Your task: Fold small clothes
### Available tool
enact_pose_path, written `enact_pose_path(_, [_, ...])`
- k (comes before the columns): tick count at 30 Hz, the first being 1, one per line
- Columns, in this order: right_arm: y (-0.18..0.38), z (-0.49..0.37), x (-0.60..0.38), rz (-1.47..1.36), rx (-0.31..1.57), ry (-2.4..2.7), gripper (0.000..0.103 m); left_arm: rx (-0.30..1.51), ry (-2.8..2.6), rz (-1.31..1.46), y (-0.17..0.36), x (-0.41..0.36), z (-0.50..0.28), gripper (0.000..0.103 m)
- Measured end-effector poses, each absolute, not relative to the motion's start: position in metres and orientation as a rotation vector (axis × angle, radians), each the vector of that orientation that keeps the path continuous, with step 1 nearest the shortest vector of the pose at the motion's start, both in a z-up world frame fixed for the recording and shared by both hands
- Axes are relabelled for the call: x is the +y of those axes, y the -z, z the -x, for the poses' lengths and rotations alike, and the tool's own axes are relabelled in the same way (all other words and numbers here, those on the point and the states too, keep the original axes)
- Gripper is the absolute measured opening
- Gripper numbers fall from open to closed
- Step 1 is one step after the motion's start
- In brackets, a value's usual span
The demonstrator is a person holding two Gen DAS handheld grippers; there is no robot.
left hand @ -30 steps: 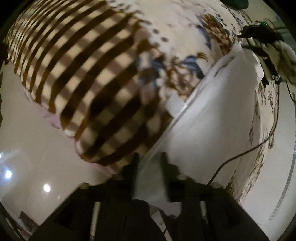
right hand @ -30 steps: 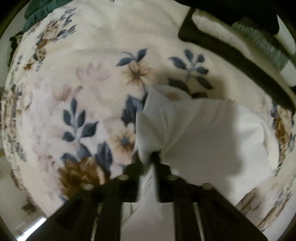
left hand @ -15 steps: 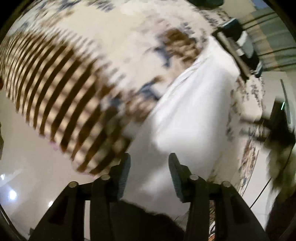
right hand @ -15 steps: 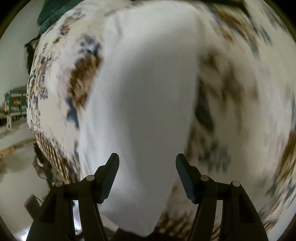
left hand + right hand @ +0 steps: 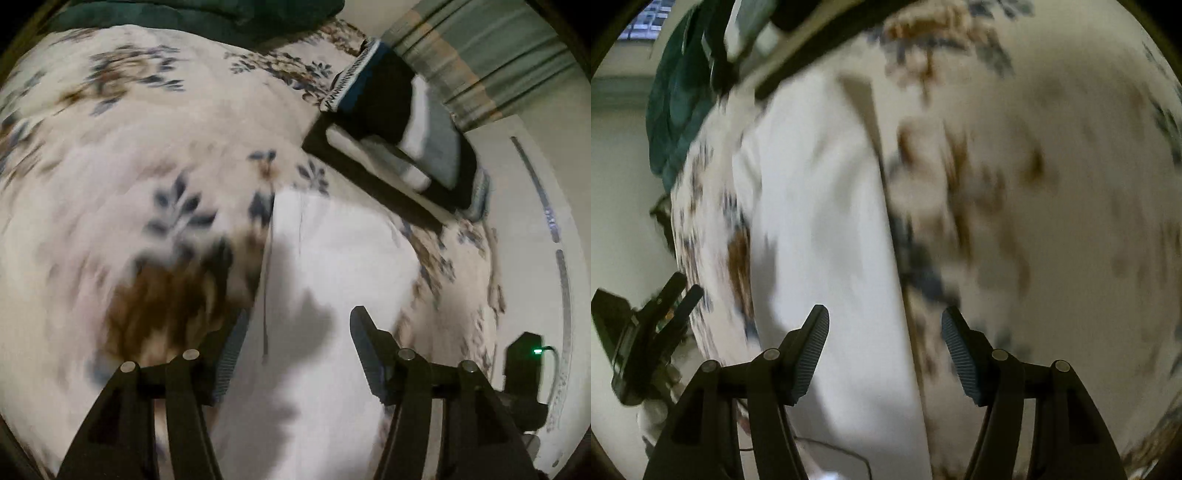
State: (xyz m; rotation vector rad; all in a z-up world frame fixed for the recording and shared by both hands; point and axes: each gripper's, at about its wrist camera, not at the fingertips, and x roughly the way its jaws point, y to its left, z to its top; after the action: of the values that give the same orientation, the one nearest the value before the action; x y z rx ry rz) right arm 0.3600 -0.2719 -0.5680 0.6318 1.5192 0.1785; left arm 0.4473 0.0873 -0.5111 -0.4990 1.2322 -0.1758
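Note:
A white garment (image 5: 332,258) lies flat on the floral bed cover (image 5: 129,166). In the left wrist view my left gripper (image 5: 297,332) is open and empty, hovering just above the garment's near part. In the right wrist view the same white garment (image 5: 827,229) runs as a long folded strip, and my right gripper (image 5: 884,332) is open and empty above its right edge. Both views are motion-blurred.
A stack of folded dark and grey-white clothes (image 5: 399,136) sits on the bed beyond the garment. A dark green blanket (image 5: 207,18) lies at the far edge. A black device with a green light (image 5: 524,365) stands by the bed's right side. The other gripper (image 5: 646,332) shows at the left.
Both grippers were shut on the white garment a second ago; they have let go, opened wide and swung around. The garment now lies flat on the bed.

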Motion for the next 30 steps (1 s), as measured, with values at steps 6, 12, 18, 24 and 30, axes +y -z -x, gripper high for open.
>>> enact_pose_path(6, [0.600, -0.472, -0.269, -0.719, 1.454, -0.210, 0.065, 1.339, 0.264, 0.487, 0.564, 0.081, -0.523, 0.056])
enact_pose_path(12, [0.625, -0.533, -0.290, -0.685, 1.432, -0.009, 0.055, 1.393, 0.339, 0.513, 0.588, 0.079, -0.545, 0.056])
enact_pose_path(18, [0.614, -0.512, -0.312, -0.864, 1.419, -0.140, 0.062, 1.394, 0.441, 0.520, 0.594, 0.062, -0.552, 0.056])
enact_pose_path(24, [0.648, -0.506, -0.299, -0.929, 1.500, -0.301, 0.063, 1.336, 0.513, 0.402, 0.592, 0.037, -0.560, 0.007])
enact_pose_path(30, [0.643, -0.515, -0.271, -0.854, 1.462, -0.393, 0.021, 1.276, 0.516, 0.348, 0.578, 0.030, -0.553, 0.005])
